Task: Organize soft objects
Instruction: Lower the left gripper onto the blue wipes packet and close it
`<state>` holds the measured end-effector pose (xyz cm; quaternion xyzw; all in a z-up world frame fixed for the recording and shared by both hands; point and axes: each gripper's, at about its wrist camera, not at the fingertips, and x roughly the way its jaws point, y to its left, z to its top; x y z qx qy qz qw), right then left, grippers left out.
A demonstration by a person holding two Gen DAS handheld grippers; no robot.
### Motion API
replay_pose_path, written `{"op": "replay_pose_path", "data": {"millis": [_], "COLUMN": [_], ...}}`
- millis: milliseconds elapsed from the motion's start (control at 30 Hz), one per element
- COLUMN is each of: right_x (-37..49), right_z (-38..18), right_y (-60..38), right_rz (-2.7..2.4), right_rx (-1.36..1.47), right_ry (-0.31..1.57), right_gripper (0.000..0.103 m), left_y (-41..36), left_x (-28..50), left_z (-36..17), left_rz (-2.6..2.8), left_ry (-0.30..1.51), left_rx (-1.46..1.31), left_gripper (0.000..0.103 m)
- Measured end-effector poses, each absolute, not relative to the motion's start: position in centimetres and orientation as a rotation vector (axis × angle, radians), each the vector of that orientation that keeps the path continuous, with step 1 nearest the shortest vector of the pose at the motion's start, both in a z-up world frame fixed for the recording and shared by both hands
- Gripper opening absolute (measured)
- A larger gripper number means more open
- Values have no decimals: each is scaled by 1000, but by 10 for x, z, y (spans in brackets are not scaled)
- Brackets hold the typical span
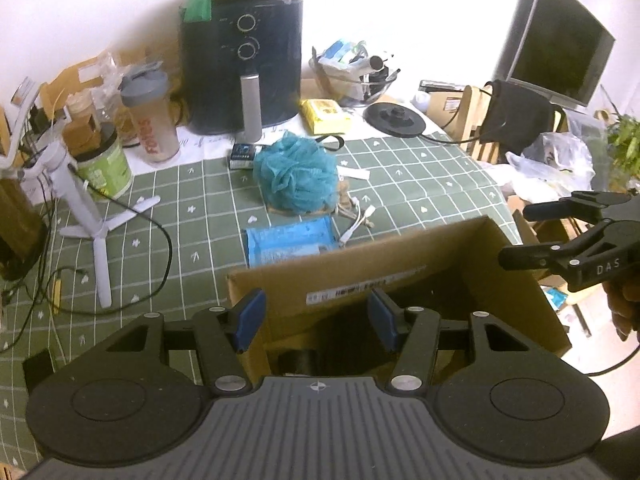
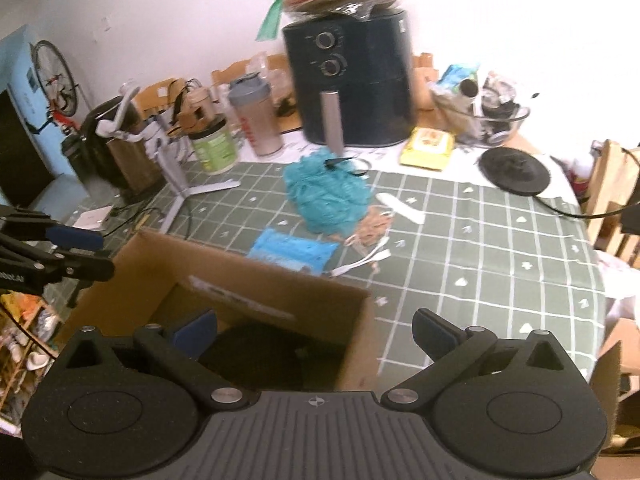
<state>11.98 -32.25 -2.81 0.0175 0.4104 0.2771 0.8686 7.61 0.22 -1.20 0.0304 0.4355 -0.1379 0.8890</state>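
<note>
left wrist view: left tool (image 1: pixel 316 320) hangs over the near end of an open cardboard box (image 1: pixel 400 276), jaws about half spread, blue pads bare, nothing held.
right wrist view: right tool (image 2: pixel 316 332) sits over the same cardboard box (image 2: pixel 248 280), jaws wide apart, nothing between them; picture a little blurred.
right tool seen from left: enters at 3 o'clock of the left wrist view (image 1: pixel 524 236), black fingers apart, empty, a hand (image 1: pixel 624 304) behind it.
left tool seen from right: at 9 o'clock of the right wrist view (image 2: pixel 96 254), one blue pad showing.
box contents: something dark lies inside (image 2: pixel 256 356); cannot tell what it is.
teal bath pouf: on the green checked table (image 1: pixel 420 184), at 12 o'clock beyond the box (image 1: pixel 298 176); apart from both tools.
blue packet: flat on the table between the pouf and the box, just beside the far wall of the box (image 1: pixel 290 244).
white cable: at 3 o'clock of the blue packet (image 1: pixel 358 220).
black air fryer: at the far edge of the table, 12 o'clock of the pouf (image 1: pixel 240 64), bags piled on top.
shaker bottle: at 9 o'clock of the fryer (image 1: pixel 150 116).
yellow pack: at 3 o'clock of the fryer (image 1: pixel 326 116).
white tripod stand: at 9 o'clock of the pouf (image 1: pixel 92 216).
</note>
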Motion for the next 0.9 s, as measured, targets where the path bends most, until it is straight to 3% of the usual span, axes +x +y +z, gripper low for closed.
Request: {"op": "replay_pose_path", "data": {"millis": [900], "right_x": [198], "right_z": [-31], "right_y": [-323], "right_rz": [436], "right_rx": [7], "right_ry": [897], "right_gripper": [103], "left_y": [14], "left_x": [171], "left_z": [-10], "left_rz": [-489], "left_ry": [848], "left_rx": [191], "left_gripper": [56]}}
